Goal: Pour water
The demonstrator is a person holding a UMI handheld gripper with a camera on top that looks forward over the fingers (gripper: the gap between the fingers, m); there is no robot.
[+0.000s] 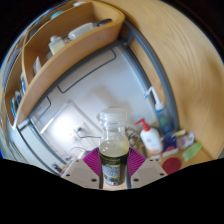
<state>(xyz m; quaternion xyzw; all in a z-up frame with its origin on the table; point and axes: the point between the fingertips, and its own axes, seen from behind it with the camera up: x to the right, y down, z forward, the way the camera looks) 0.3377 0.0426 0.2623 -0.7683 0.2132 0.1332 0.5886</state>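
A clear glass bottle (pixel 114 148) with a wide neck, pale liquid inside and a dark label stands upright between my fingers. My gripper (pixel 113 170) is shut on the bottle, with both magenta pads (pixel 93 162) pressing on its sides at label height. The bottle is lifted above a white countertop (pixel 70 120). A small clear glass (pixel 77 154) stands on the counter just left of the fingers.
A wooden shelf unit (pixel 60 50) with jars and boxes curves across the far side. To the right stand a white bottle with a red cap (pixel 150 138), a blue-topped bottle (pixel 163 120) and red and green items (pixel 180 155).
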